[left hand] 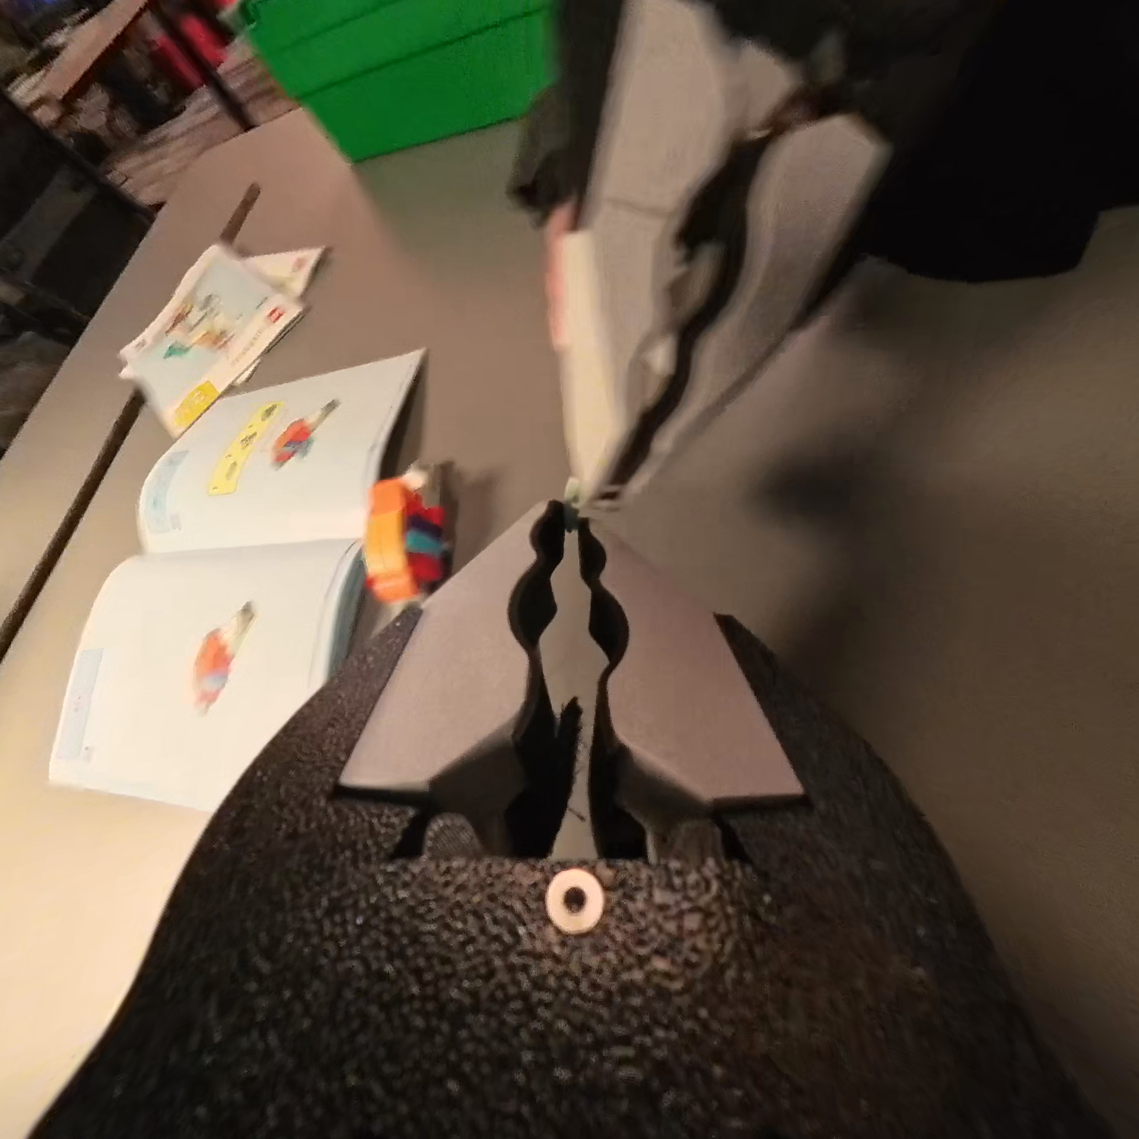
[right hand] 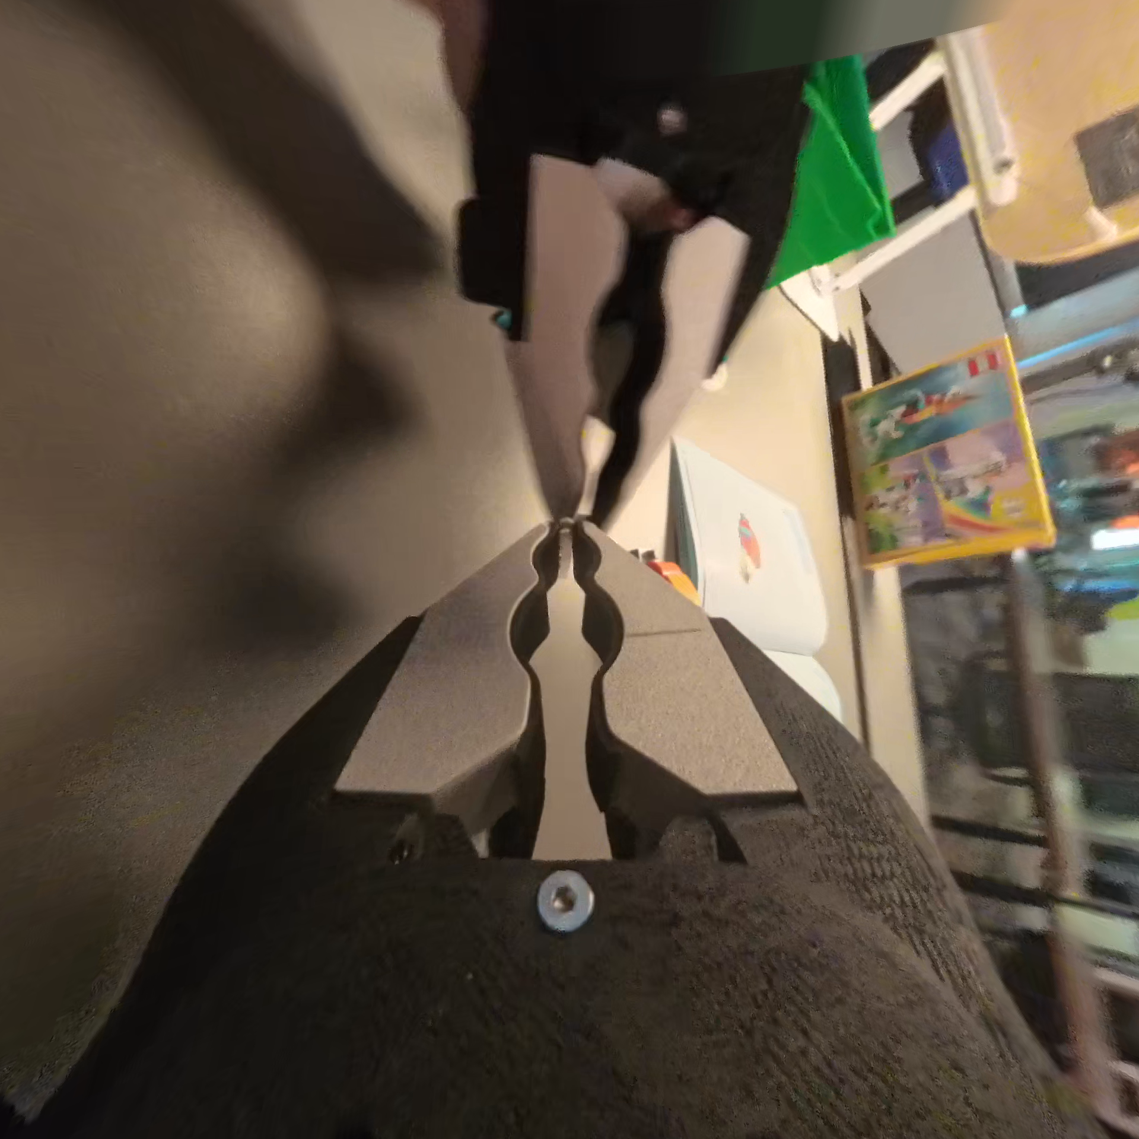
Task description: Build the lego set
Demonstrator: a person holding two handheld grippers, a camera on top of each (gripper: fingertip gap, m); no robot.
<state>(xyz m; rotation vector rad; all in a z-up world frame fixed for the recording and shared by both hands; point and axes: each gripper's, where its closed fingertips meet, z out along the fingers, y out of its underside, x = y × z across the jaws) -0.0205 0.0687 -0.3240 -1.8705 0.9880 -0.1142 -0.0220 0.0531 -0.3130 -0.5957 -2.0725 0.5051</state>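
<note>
A tiny pale lego piece (left hand: 572, 516), too blurred to make out its shape or axis, was pinched between the tips of both clenched claws, held above the bench (left hand: 924, 493). The left claw (left hand: 573, 524) met the right claw (left hand: 601, 487) tip to tip. An orange lego model (left hand: 400, 548) sat beside the open instruction booklet (left hand: 246, 530).

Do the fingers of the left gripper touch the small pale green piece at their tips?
Touching. In the left wrist view, the left gripper closes its fingertips on the small pale green piece, with no gap showing, though the picture is blurred.
</note>
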